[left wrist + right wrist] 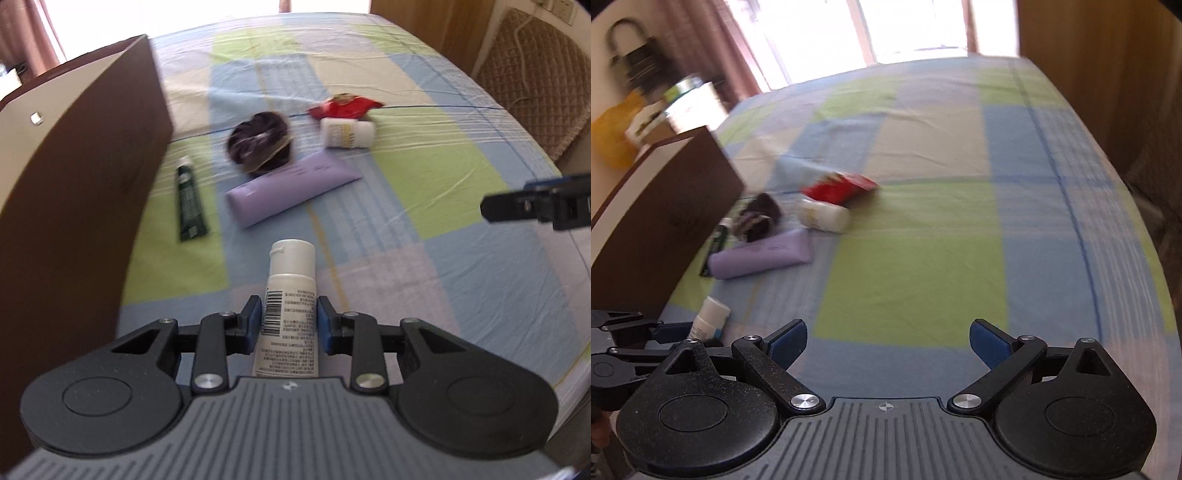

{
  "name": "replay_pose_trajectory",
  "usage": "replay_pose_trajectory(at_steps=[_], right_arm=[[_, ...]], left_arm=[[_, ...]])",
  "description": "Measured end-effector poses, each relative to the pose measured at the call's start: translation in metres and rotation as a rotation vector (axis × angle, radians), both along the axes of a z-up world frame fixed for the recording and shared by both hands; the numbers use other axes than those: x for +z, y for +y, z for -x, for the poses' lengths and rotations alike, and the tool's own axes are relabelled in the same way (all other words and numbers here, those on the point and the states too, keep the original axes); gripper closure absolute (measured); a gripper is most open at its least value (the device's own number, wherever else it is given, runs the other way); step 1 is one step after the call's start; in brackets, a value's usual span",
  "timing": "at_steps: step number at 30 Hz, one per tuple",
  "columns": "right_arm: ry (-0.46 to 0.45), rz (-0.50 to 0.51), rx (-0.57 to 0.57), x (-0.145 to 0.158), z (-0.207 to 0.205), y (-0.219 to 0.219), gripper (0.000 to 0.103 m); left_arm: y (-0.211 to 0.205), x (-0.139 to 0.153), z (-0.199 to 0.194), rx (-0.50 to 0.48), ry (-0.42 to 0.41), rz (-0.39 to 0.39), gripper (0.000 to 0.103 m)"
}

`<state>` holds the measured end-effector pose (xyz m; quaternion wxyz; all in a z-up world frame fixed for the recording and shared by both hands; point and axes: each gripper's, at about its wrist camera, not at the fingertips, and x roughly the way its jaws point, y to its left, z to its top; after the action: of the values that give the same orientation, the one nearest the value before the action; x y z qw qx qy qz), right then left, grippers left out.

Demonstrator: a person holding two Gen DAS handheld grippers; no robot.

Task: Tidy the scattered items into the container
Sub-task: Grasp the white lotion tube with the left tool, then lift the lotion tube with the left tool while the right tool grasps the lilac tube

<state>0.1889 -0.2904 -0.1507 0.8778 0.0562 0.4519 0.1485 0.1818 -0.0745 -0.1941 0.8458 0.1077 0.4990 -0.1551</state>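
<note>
Bedroom: checked bedsheet [923, 258], curtains [738, 44].

Both wrist views look low along the bed [424, 177], sharing the scattered items.

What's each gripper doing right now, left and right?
Left gripper: closed on the white bottle.
Right gripper: open, holding nothing, above the bedsheet.

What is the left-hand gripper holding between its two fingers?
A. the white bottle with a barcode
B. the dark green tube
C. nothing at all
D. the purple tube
A: in the left wrist view the left gripper has its blue pads pressed against both sides of the white bottle, while the purple tube and green tube lie on the bedsheet.
</note>
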Motion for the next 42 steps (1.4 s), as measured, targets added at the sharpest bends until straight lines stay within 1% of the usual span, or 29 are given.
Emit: replay_pose_trajectory(at_steps=[4, 8, 9, 10, 11, 12, 16, 20, 22, 23, 24, 26, 31, 36, 38, 39, 40, 41, 42], right_arm=[[-0.08, -0.007, 0.169, 0.003, -0.017, 0.029, 0.004], [-0.128, 0.058, 0.415, -0.005, -0.033, 0.07, 0.004], [-0.137, 0.087, 0.475, -0.008, -0.036, 0.08, 0.004], [-0.146, 0.12, 0.535, -0.011, -0.039, 0.089, 0.007], [-0.154, 0.153, 0.594, -0.015, -0.042, 0.099, 0.021], [-0.151, 0.18, 0.64, -0.018, -0.045, 0.107, 0.03], [-0.183, 0.238, 0.753, -0.028, -0.054, 0.125, 0.03], [-0.143, 0.256, 0.795, -0.037, -0.061, 0.138, 0.03], [-0.141, 0.279, 0.794, -0.04, -0.058, 0.141, 0.03], [-0.131, 0.284, 0.786, -0.04, -0.056, 0.142, 0.033], [-0.118, 0.282, 0.778, -0.038, -0.054, 0.143, 0.037], [-0.082, 0.272, 0.776, -0.035, -0.049, 0.143, 0.042], [0.028, 0.248, 0.774, -0.033, -0.038, 0.144, 0.042], [-0.038, 0.208, 0.722, -0.038, -0.045, 0.151, 0.042], [-0.044, 0.2, 0.681, -0.044, -0.05, 0.156, 0.042], [-0.033, 0.204, 0.652, -0.05, -0.053, 0.159, 0.043], [-0.039, 0.205, 0.629, -0.052, -0.053, 0.159, 0.053], [-0.05, 0.205, 0.607, -0.055, -0.053, 0.159, 0.065], [-0.052, 0.204, 0.588, -0.054, -0.05, 0.157, 0.067]], left_arm=[[0.02, 0.001, 0.006, 0.071, 0.017, -0.027, 0.076], [0.037, 0.002, 0.013, 0.115, 0.033, -0.038, 0.076], [0.041, 0.003, 0.015, 0.125, 0.035, -0.039, 0.075], [0.044, 0.003, 0.017, 0.133, 0.037, -0.039, 0.075], [0.047, 0.004, 0.019, 0.139, 0.039, -0.038, 0.075], [0.049, 0.004, 0.02, 0.142, 0.04, -0.037, 0.075], [0.054, 0.005, 0.021, 0.151, 0.048, -0.029, 0.075], [0.056, 0.005, 0.022, 0.152, 0.049, -0.02, 0.075], [0.055, 0.005, 0.021, 0.15, 0.05, -0.017, 0.075], [0.055, 0.005, 0.021, 0.15, 0.05, -0.015, 0.075], [0.055, 0.004, 0.021, 0.151, 0.05, -0.013, 0.075], [0.055, 0.004, 0.02, 0.151, 0.049, -0.01, 0.075], [0.056, 0.004, 0.02, 0.156, 0.053, -0.003, 0.075], [0.056, 0.004, 0.017, 0.17, 0.05, 0.005, 0.073], [0.057, 0.004, 0.015, 0.177, 0.041, 0.009, 0.072], [0.056, 0.003, 0.014, 0.175, 0.036, 0.01, 0.072], [0.055, 0.003, 0.013, 0.169, 0.033, 0.009, 0.071], [0.055, 0.003, 0.012, 0.165, 0.028, 0.01, 0.073], [0.055, 0.003, 0.012, 0.162, 0.023, 0.015, 0.078]])
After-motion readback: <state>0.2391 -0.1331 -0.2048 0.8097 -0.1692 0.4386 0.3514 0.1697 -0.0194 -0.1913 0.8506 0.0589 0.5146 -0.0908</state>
